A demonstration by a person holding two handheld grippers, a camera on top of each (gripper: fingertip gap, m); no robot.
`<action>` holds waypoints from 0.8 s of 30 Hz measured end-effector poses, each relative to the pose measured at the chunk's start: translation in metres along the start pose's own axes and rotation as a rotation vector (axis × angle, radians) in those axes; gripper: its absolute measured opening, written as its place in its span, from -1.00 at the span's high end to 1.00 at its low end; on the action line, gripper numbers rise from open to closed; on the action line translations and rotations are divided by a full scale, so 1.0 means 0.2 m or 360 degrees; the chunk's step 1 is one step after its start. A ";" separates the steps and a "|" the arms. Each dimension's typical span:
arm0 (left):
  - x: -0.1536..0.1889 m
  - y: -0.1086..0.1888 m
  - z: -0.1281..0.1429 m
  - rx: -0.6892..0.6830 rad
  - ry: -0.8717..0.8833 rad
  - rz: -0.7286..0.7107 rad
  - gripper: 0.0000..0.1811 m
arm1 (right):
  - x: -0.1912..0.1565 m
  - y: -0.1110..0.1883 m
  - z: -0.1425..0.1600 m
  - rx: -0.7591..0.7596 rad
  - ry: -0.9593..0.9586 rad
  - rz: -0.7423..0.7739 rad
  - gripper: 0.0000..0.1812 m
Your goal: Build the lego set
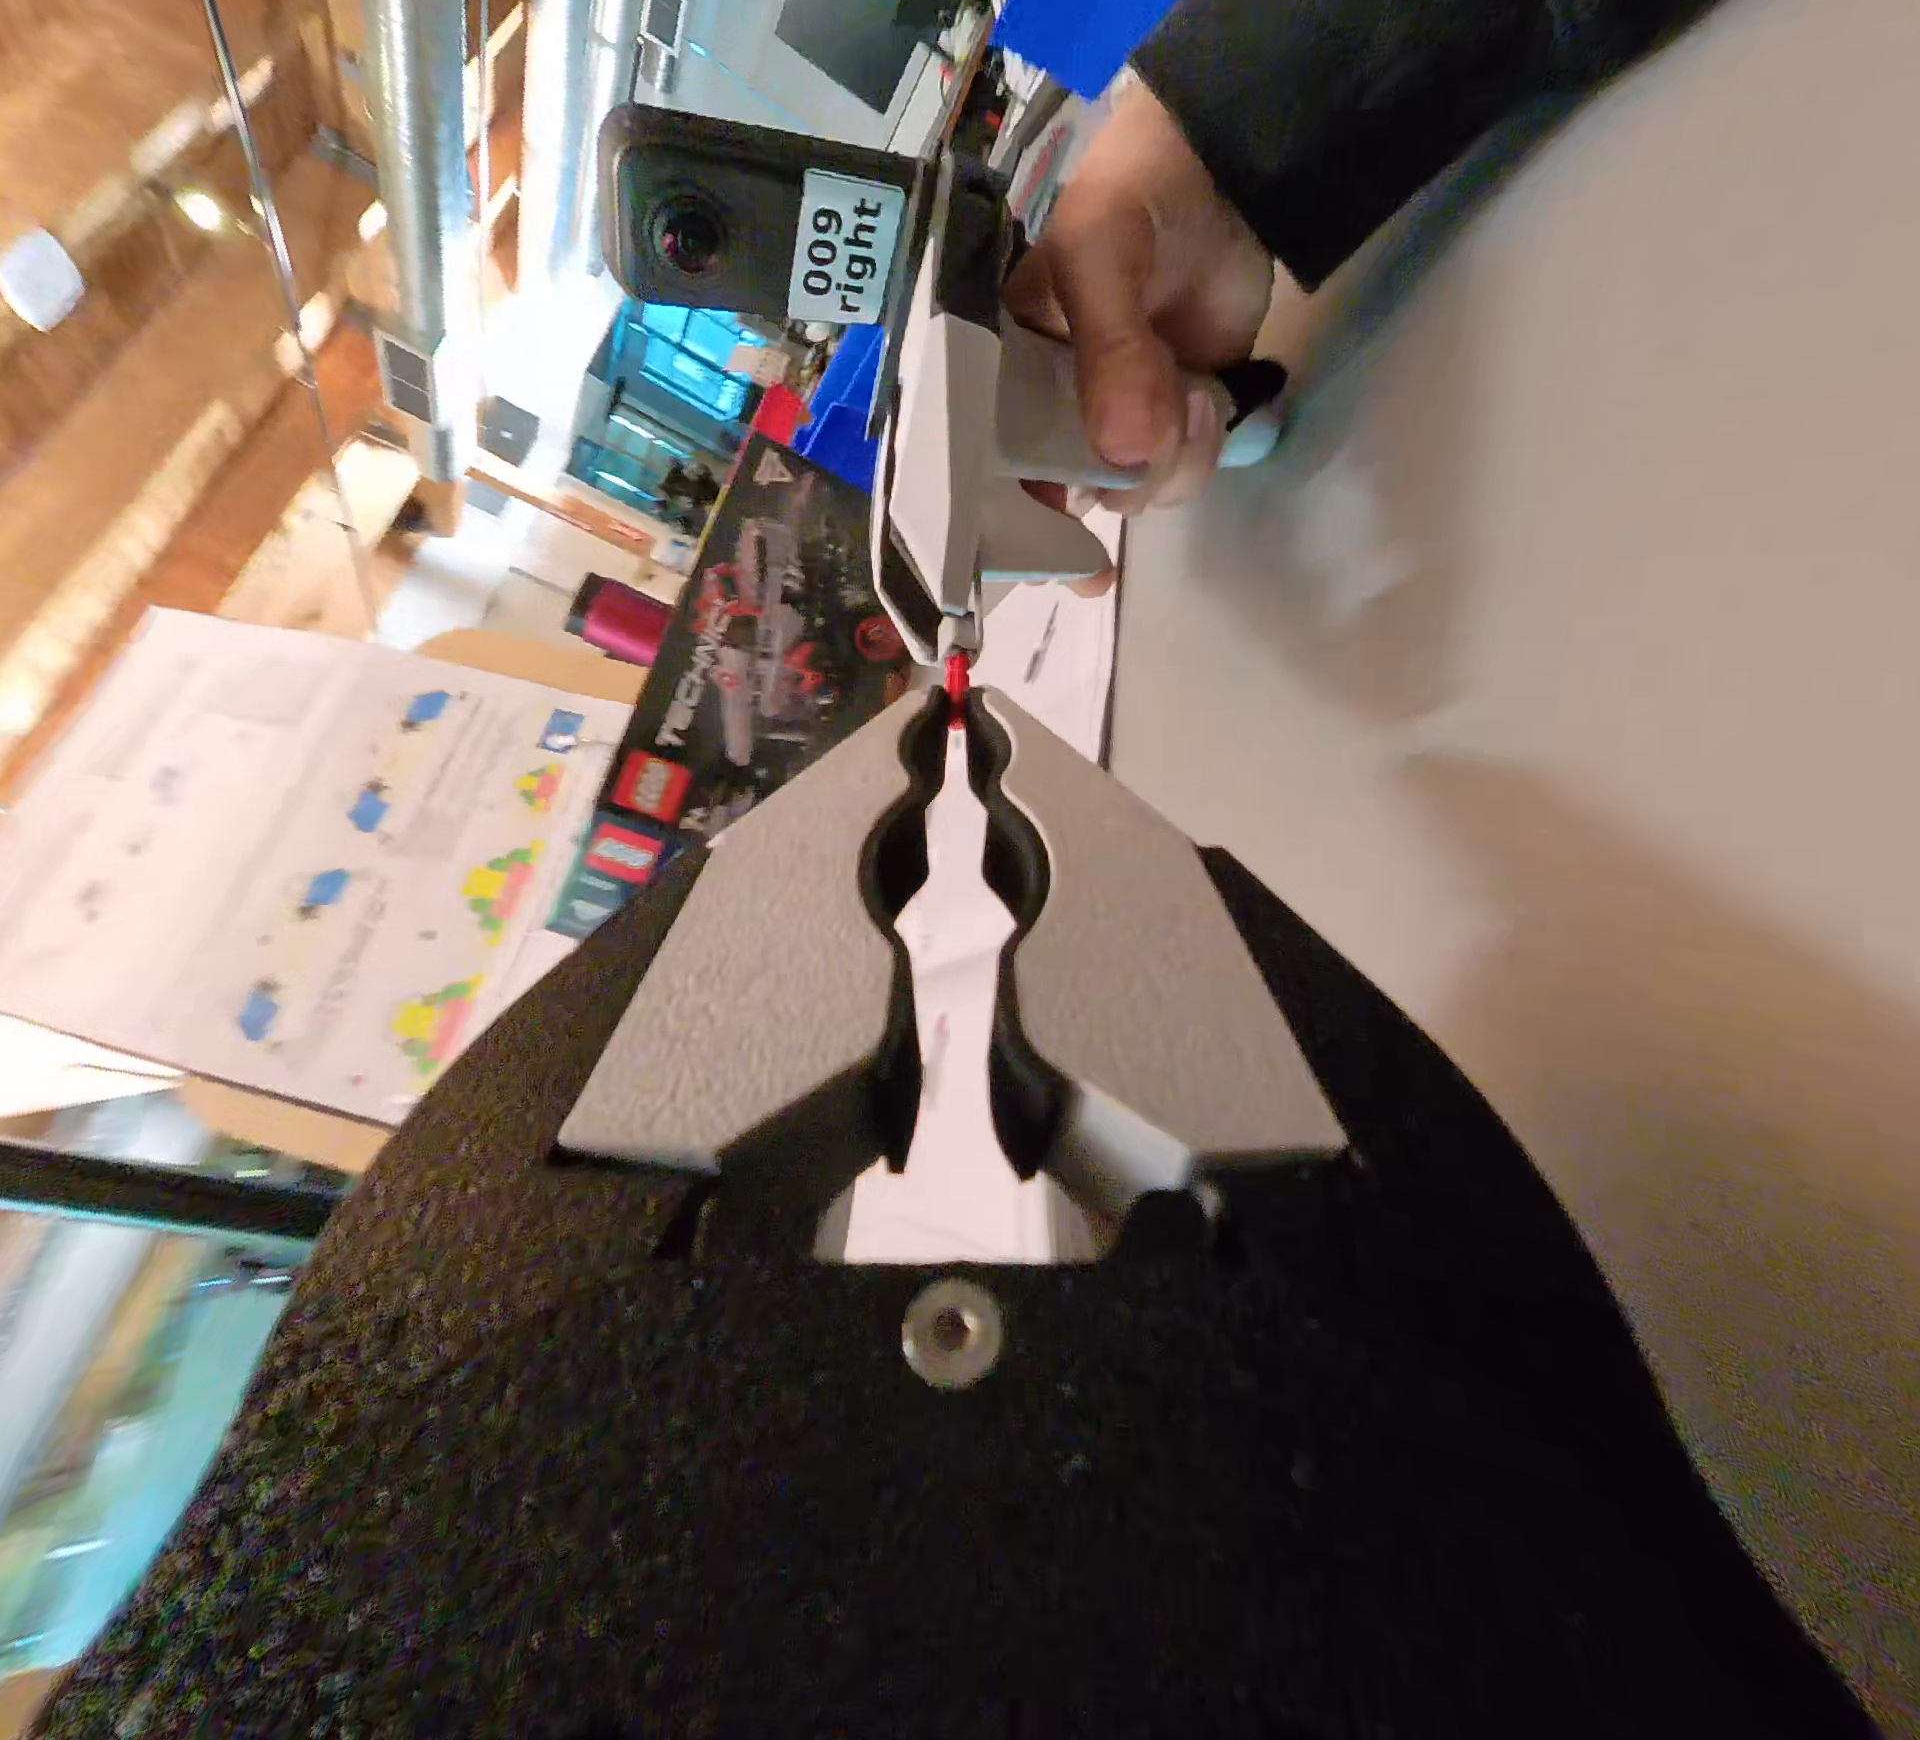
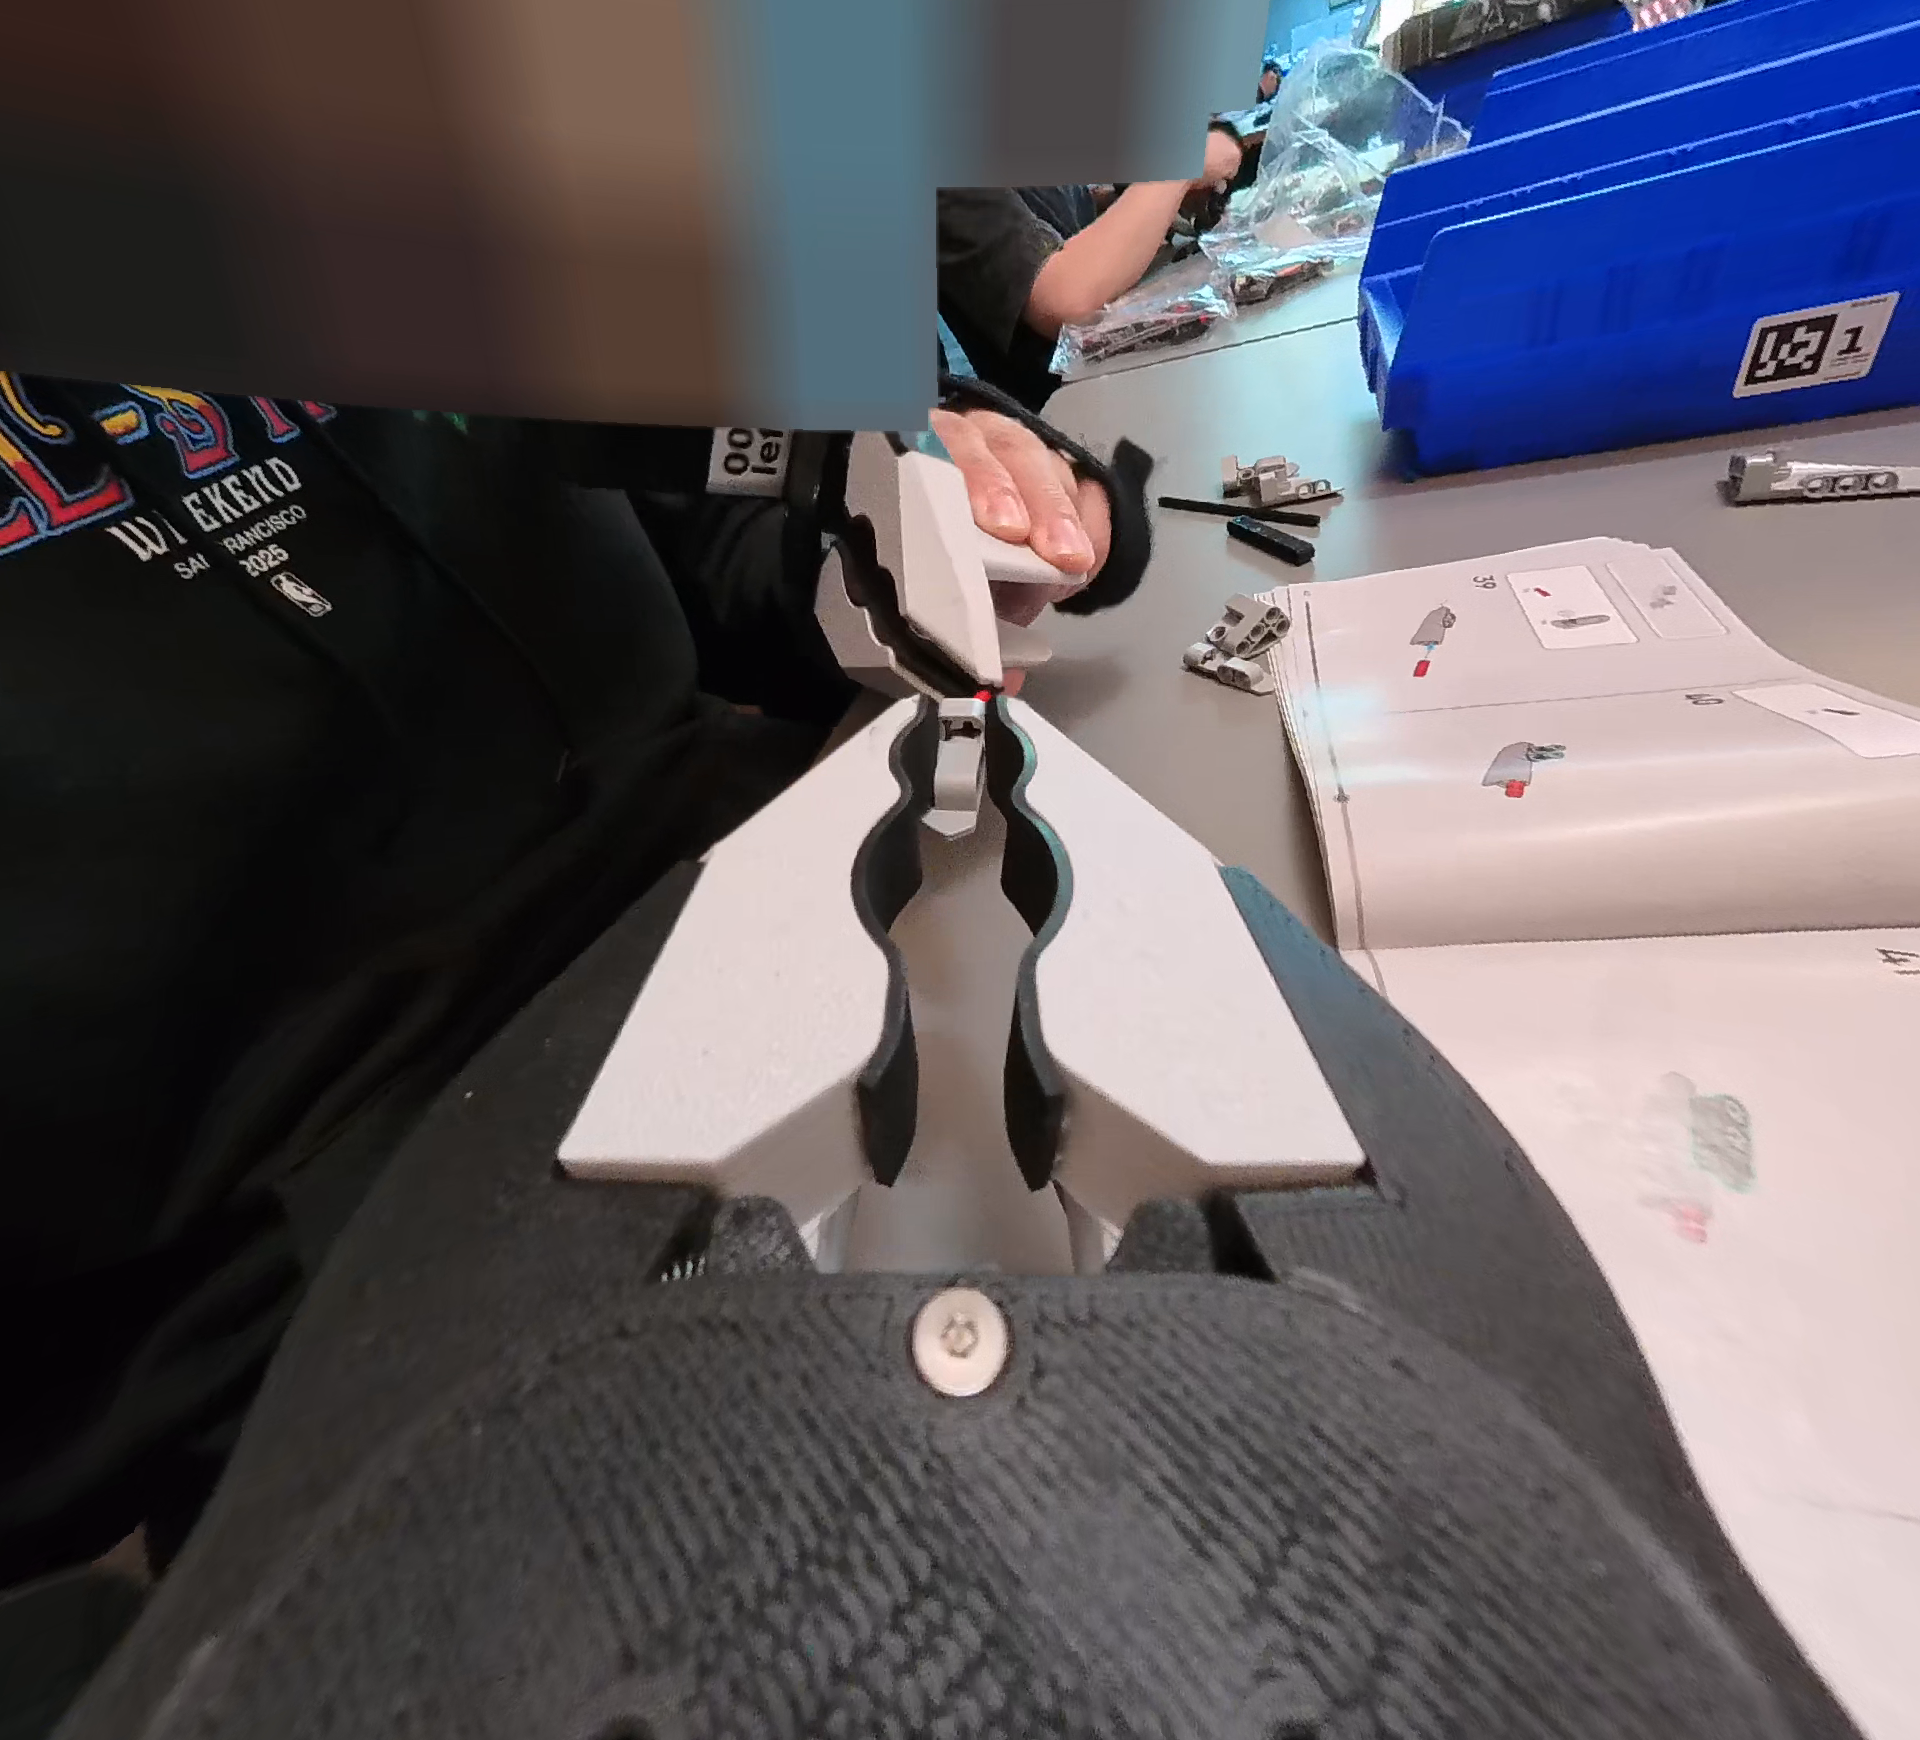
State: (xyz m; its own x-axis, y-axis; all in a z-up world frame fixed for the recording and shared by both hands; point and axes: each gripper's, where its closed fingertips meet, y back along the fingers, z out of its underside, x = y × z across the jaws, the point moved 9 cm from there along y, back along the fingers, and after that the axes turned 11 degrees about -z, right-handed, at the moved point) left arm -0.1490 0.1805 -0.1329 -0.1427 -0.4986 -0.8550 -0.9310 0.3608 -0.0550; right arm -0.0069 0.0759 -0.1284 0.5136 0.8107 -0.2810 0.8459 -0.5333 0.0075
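Two small parts meet in air above table (image 2: 1226, 402): red pin (image 1: 957, 685) and grey piece (image 2: 958, 760). Left gripper (image 1: 957, 716) pinches pin at very tips. Right gripper (image 2: 961, 734) pinches grey piece near tips. Pin looks lined up with hole, not seen fully in. Risks: thin grip, so pin may tilt or pop out; crooked push may jam it; dropped pin could roll under booklet (image 2: 1621, 755).

Red pin (image 1: 957, 691) mostly hidden between fingers (image 1: 831, 859). Grey piece (image 2: 958, 771) partly hidden by fingers (image 2: 810, 963). Booklet (image 2: 1621, 755), right of fingers, cut by edge. Sheets (image 1: 260, 859) left of fingers blurred.
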 end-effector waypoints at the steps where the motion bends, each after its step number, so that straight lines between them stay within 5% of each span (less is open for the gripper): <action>1: 0.01 0.00 -0.01 -0.0015 -0.0138 -0.0039 1.00 | 0.00 0.00 0.00 -0.0003 -0.0002 0.0008 0.90; 3: 0.03 0.00 -0.02 -0.0030 -0.0280 -0.0099 1.00 | 0.00 0.00 0.00 -0.0004 0.0001 0.0008 0.90; 7: -0.01 -0.01 -0.01 -0.0054 0.0095 -0.0046 0.99 | 0.00 0.01 0.00 0.0027 0.0014 0.0014 0.90; 13: 0.03 -0.02 -0.04 -0.0179 -0.0325 -0.0226 1.00 | 0.01 0.01 -0.01 0.0054 0.0020 0.0072 0.90; 21: 0.01 -0.03 -0.03 -0.0261 -0.0167 -0.0251 1.00 | 0.02 0.00 -0.01 0.0122 0.0012 0.0134 0.90; 24: 0.02 -0.04 -0.04 -0.0326 -0.0325 -0.0296 1.00 | 0.03 0.00 -0.01 0.0116 -0.0001 0.0166 0.90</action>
State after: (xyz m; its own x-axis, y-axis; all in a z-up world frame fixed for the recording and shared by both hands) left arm -0.1454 0.1701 -0.1326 0.0868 -0.3654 -0.9268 -0.9858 0.1025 -0.1327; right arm -0.0040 0.0809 -0.1272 0.5983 0.7496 -0.2830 0.7750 -0.6311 -0.0331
